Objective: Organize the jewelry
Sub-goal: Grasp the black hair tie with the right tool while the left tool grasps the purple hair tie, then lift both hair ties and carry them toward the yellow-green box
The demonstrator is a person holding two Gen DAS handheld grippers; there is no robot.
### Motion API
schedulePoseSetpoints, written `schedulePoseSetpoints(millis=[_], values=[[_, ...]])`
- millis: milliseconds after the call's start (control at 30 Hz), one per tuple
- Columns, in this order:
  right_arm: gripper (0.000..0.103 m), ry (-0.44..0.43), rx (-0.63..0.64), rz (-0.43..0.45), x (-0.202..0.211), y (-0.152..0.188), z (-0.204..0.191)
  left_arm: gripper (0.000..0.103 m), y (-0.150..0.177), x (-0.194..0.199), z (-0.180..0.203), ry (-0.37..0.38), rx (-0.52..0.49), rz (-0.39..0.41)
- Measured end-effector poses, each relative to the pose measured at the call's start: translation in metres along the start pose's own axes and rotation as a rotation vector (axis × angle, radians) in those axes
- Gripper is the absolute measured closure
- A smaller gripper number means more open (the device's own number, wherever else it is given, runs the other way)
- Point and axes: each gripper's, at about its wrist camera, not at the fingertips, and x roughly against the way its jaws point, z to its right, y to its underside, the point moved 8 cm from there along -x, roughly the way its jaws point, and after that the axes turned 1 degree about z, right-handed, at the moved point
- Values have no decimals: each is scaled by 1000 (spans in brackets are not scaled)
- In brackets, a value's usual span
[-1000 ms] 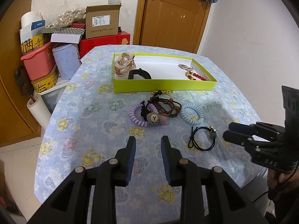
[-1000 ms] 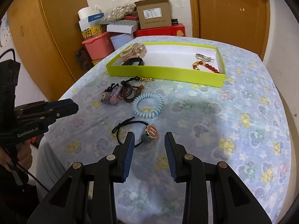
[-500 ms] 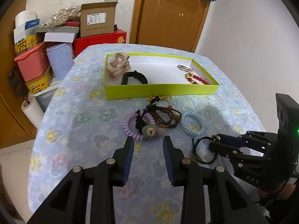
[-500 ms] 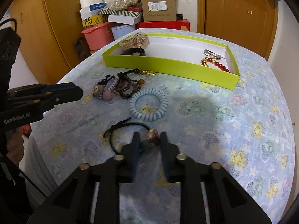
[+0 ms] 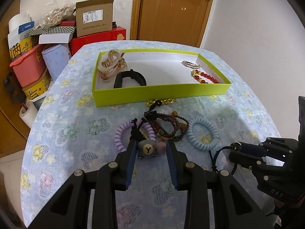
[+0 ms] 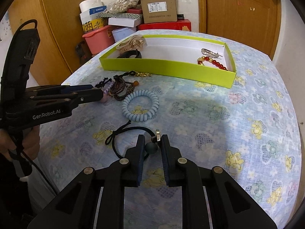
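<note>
My right gripper [image 6: 152, 141] is shut on the bead and charm of a black hair tie [image 6: 131, 129] that lies on the table. My left gripper [image 5: 150, 148] is open, its fingers on either side of a grey bear charm [image 5: 146, 148] tied to a purple spiral hair tie [image 5: 122, 135]. Dark bead bracelets [image 5: 167, 126] and a light blue spiral hair tie [image 5: 203, 135] lie beside it. The lime green tray [image 5: 160, 93] holds a beige claw clip [image 5: 111, 64], a black band [image 5: 131, 79], a red bead bracelet [image 5: 205, 76] and a silver clip [image 5: 188, 63].
A gold chain [image 5: 164, 101] lies against the tray's front wall. Boxes, a pink tub [image 5: 28, 66] and a paper roll stand off the table's left edge. A wooden door [image 5: 171, 13] is behind. The table [image 6: 247, 133] has a flowered blue cloth.
The left gripper has moved forward so its open fingers flank the bear charm. The right gripper has moved forward and closed on the black hair tie's bead.
</note>
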Motion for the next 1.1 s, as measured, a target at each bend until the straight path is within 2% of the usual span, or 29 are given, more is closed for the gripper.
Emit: schedulePoseSetpoints(millis=[67,100,300,900,1100], values=[[86,-1,-1,2,0,0,0,76,0,1,-1,-6,-3,6],[86,-2,-2,3,0,0,0,83,-1,1,-1,-10,-1,9],[86,1,-12,5,4,3,3,83,0,6,-4,-20,8,14],[86,14,-49,87,46,0,3,83,-11,71,0,71,45,119],[86,17,-54,107,56,0,0,83,-14,86,-3,71,53,146]])
